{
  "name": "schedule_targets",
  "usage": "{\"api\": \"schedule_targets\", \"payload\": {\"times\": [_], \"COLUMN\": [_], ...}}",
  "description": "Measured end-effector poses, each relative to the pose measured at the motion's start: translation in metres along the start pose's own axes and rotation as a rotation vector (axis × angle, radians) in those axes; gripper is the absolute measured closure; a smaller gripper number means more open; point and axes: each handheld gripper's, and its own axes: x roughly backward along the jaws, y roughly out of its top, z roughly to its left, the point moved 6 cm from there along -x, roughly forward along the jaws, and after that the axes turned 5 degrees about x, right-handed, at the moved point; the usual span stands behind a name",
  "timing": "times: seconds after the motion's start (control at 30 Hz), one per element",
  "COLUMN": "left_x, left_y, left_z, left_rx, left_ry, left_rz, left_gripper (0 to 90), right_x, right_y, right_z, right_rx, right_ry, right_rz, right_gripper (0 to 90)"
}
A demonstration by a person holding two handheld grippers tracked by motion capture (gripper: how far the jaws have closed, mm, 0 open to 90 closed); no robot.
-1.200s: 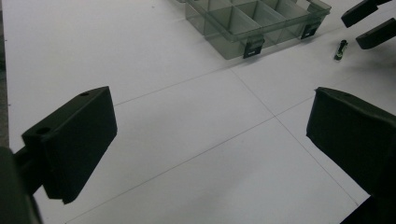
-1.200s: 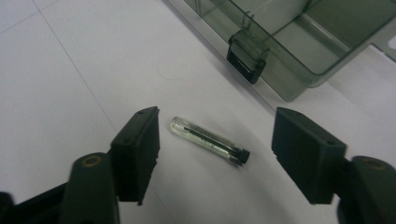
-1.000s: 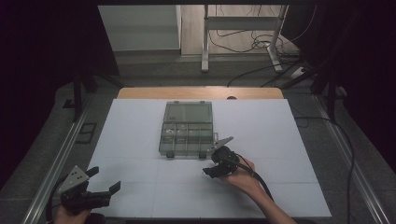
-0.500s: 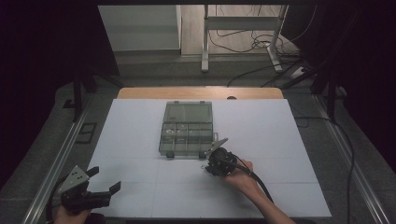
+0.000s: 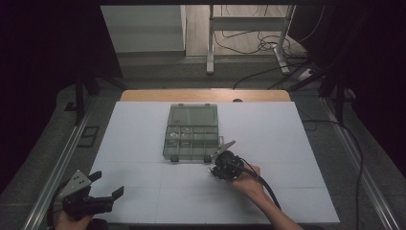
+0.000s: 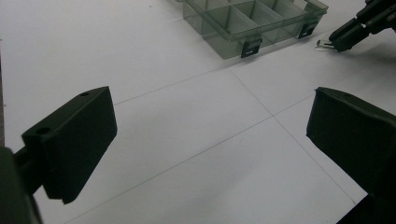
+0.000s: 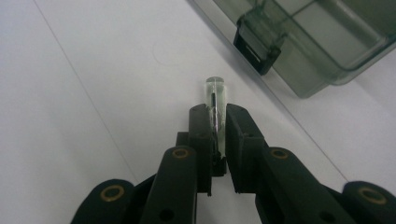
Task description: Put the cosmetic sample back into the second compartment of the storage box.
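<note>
Right gripper (image 7: 218,135) jaws just closed on one clear tube (image 7: 216,100) — beside one compartment box (image 7: 317,37).

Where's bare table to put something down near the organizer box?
Bare white sheet lies left of the organizer box, right of it, and between the left gripper and right gripper. Crowded only at the box's front-right corner, where the right gripper pinches a small clear tube.

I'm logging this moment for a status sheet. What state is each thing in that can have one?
Compartment box: lid open, lying flat on the table.
Front latches: undone.
Small clear tube: clamped, tip sticking out past the fingers.
Right gripper: shut on the tube, just closed.
Left gripper: open, nothing between its fingers.
</note>
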Motion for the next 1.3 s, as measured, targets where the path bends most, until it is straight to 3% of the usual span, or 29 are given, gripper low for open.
{"api": "schedule_targets", "payload": {"times": [0.63,1.3], "left_x": [-0.001,-0.001], "left_y": [0.0,0.0], "left_z": [0.0,0.0], "left_rx": [-0.003,0.004], "left_ry": [0.008,-0.001], "left_rz": [0.004,0.007], "left_gripper": [2.1,2.1], "right_x": [0.022,0.038], "right_y": [0.009,0.021], "right_z": [-0.003,-0.006], "right_rx": [-0.041,-0.064], "right_ry": [0.01,0.008], "right_rz": [-0.116,-0.185], "right_gripper": [81.2,81.2]}}
